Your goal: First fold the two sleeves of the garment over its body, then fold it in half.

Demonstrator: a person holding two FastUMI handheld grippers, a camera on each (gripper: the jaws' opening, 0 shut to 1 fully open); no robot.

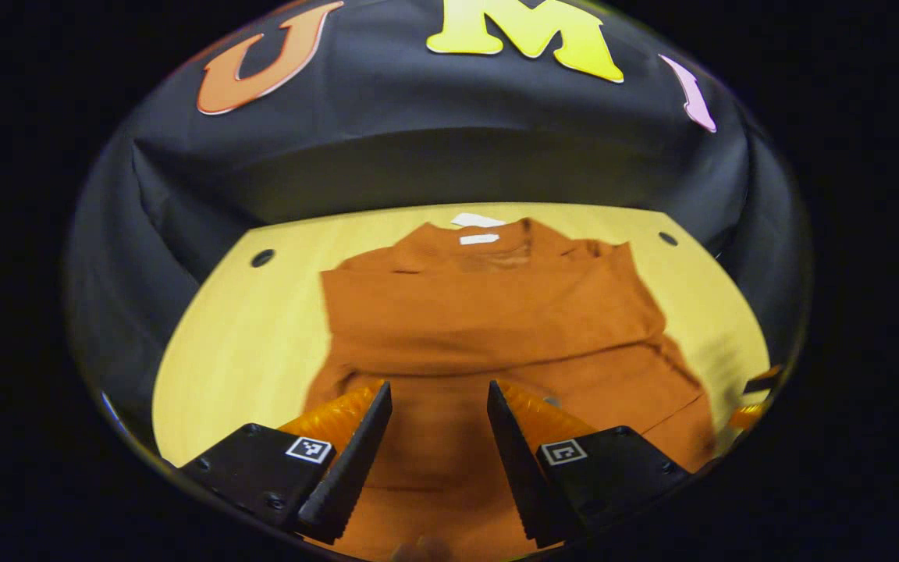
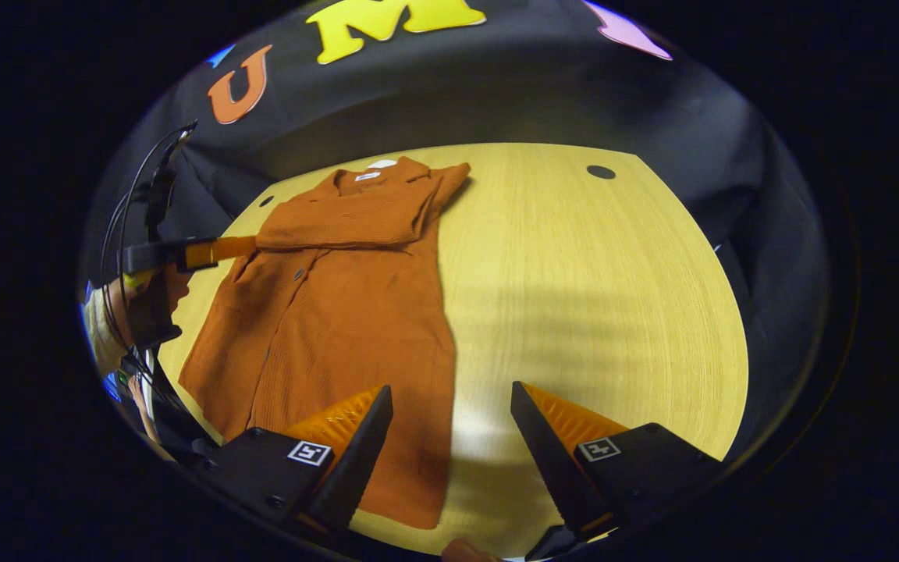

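— Garment first: where does it lie?

— Flat on the pale wooden worktop [image 2: 574,297]. It is a rust-orange knitted garment [image 2: 340,312] with buttons down the front, collar toward the black cloth wall. In the right gripper view both sleeves lie folded across the chest, and the body stretches long toward the camera, not yet folded in half.

— And the left hand-held gripper [image 1: 439,394]?

— Its fingers stand apart with nothing between them, hovering above the lower body of the garment [image 1: 488,328]. From the right gripper view it [image 2: 219,250] shows at the garment's left edge, level with the folded sleeves; a hand [image 2: 157,293] holds it.

— The right hand-held gripper [image 2: 451,398]?

— Also spread wide, gripping nothing. One finger [image 2: 356,449] hangs over the garment's hem corner, the other over bare worktop just beside it.

— Any containers?

— I see none to report; two dark round holes [image 2: 600,171] mark the worktop's far side.
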